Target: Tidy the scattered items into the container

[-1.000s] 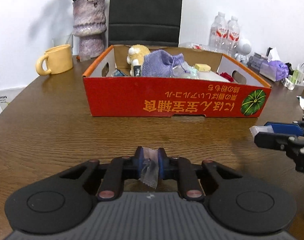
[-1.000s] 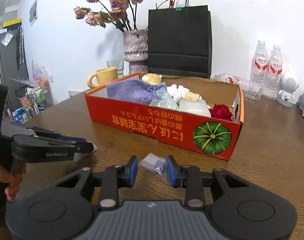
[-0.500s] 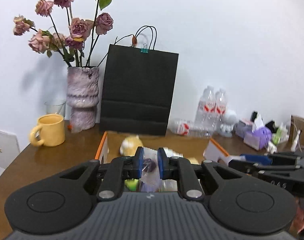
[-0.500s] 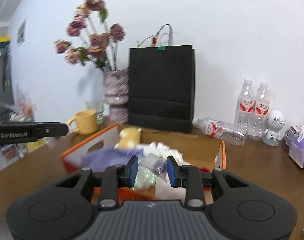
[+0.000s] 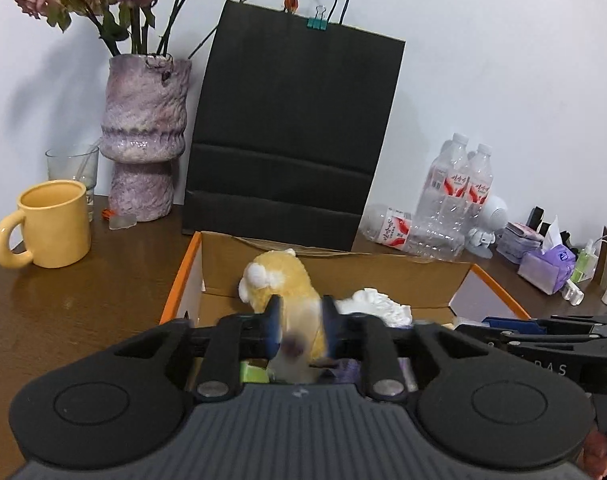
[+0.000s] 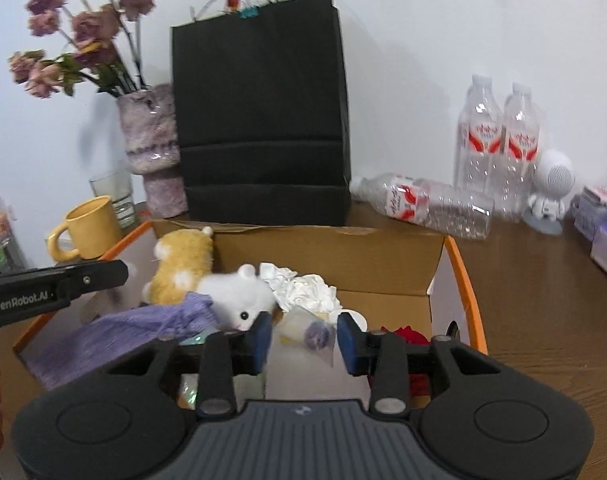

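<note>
Both grippers hover over the orange-rimmed cardboard box (image 5: pixel 185 276) (image 6: pixel 461 276). My left gripper (image 5: pixel 301 330) is opening; a small clear plastic bag (image 5: pixel 291 354), blurred, hangs loose between its blue pads above the yellow plush toy (image 5: pixel 277 280). My right gripper (image 6: pixel 304 336) is opening too. A small clear bag with purple bits (image 6: pixel 313 338) sits in the gap, and the pads no longer press it. The right gripper's fingers (image 5: pixel 515 326) reach in from the right in the left wrist view.
In the box lie a white plush (image 6: pixel 239 292), purple cloth (image 6: pixel 143 328), crumpled white paper (image 6: pixel 303 286) and something red (image 6: pixel 411 334). Behind it stand a black paper bag (image 5: pixel 291 140), vase (image 5: pixel 143 140), yellow mug (image 5: pixel 51 224), glass (image 5: pixel 71 164) and water bottles (image 6: pixel 499 148).
Both grippers travelled from the table in front of the box to above its inside. Their jaws have spread, and the two small bags they gripped now sit loose.
</note>
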The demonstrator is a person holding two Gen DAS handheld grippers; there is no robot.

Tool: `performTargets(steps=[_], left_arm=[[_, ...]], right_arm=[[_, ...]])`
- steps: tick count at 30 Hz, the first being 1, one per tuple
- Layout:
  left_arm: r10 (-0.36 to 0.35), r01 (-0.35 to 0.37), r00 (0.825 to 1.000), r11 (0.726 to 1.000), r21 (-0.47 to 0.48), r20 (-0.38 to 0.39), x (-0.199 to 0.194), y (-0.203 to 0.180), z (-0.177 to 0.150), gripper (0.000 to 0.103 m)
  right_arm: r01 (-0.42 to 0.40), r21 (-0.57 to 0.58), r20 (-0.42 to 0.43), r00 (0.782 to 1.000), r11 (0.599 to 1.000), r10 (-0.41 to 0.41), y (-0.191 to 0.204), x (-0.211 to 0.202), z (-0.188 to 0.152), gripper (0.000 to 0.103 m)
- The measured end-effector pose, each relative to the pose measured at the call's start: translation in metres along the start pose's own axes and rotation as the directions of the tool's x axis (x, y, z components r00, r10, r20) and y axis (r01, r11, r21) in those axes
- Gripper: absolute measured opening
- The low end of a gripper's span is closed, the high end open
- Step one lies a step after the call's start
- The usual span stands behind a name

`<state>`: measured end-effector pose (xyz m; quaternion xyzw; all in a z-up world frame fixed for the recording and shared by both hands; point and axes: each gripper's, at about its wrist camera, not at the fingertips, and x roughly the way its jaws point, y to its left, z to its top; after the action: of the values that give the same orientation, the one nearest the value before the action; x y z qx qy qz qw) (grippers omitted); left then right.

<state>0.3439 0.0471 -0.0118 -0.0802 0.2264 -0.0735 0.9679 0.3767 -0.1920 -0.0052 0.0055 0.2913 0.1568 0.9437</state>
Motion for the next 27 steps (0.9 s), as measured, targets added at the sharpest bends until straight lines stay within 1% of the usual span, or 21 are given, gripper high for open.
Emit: performTargets(steps=[1,2,3,5,7,10,12,15,16,17,18,20,23,27], left_arm=[[0.006,-0.006,1.000,1.000,0.002,0.005,-0.001,-0.001,0.000,0.069],[0.014,-0.014,1.000,1.000,0.009,0.008,-0.003,-0.002,0.001,0.089],[0.019,-0.020,1.000,1.000,0.018,0.015,-0.005,-0.004,0.001,0.098],[0.027,-0.028,0.999,0.999,0.026,0.033,-0.013,-0.008,0.002,0.103],[0.022,-0.024,0.998,0.999,0.030,0.051,-0.022,-0.012,0.005,0.103],[0.025,-0.027,0.997,0.999,0.026,0.067,-0.040,-0.018,0.005,0.103],[0.027,-0.028,0.997,0.999,0.026,0.070,-0.054,-0.020,0.003,0.103],[0.093,-0.096,0.992,0.995,0.034,0.081,-0.078,-0.026,-0.001,0.103],[0.105,-0.110,0.990,0.993,0.044,0.088,-0.086,-0.028,-0.002,0.103],[0.108,-0.113,0.990,0.992,0.052,0.090,-0.095,-0.029,-0.004,0.103],[0.105,-0.110,0.991,0.992,0.055,0.087,-0.103,-0.030,-0.006,0.103],[0.101,-0.106,0.992,0.993,0.053,0.080,-0.119,-0.031,-0.008,0.103],[0.131,-0.134,0.990,0.989,0.056,0.059,-0.140,-0.036,-0.013,0.103],[0.149,-0.152,0.988,0.987,0.061,0.040,-0.163,-0.041,-0.020,0.103]], right_arm=[[0.000,0.003,-0.008,1.000,1.000,0.000,0.000,0.002,0.001,0.049],[-0.003,0.001,-0.008,1.000,1.000,0.003,0.001,0.002,0.001,0.054],[-0.004,-0.003,-0.005,1.000,1.000,0.004,0.002,0.000,0.001,0.058],[0.002,-0.008,0.003,1.000,1.000,-0.002,0.005,-0.005,0.001,0.077],[0.007,-0.010,0.018,1.000,1.000,-0.007,0.009,-0.015,0.002,0.083],[0.002,0.003,0.038,0.999,1.000,-0.002,0.012,-0.036,0.002,0.089],[0.003,0.015,0.044,0.999,1.000,-0.004,0.014,-0.051,0.001,0.090],[0.021,0.034,0.041,0.999,0.999,-0.022,0.019,-0.074,-0.004,0.092],[0.025,0.039,0.040,0.999,0.999,-0.027,0.021,-0.081,-0.006,0.093],[0.030,0.044,0.037,0.999,0.999,-0.031,0.023,-0.088,-0.008,0.098],[0.034,0.049,0.033,0.999,0.998,-0.036,0.025,-0.096,-0.011,0.100],[0.039,0.054,0.033,0.999,0.998,-0.041,0.030,-0.109,-0.016,0.100],[0.046,0.058,0.024,0.999,0.997,-0.048,0.036,-0.129,-0.023,0.101],[0.062,0.051,0.023,0.998,0.997,-0.063,0.044,-0.154,-0.032,0.102]])
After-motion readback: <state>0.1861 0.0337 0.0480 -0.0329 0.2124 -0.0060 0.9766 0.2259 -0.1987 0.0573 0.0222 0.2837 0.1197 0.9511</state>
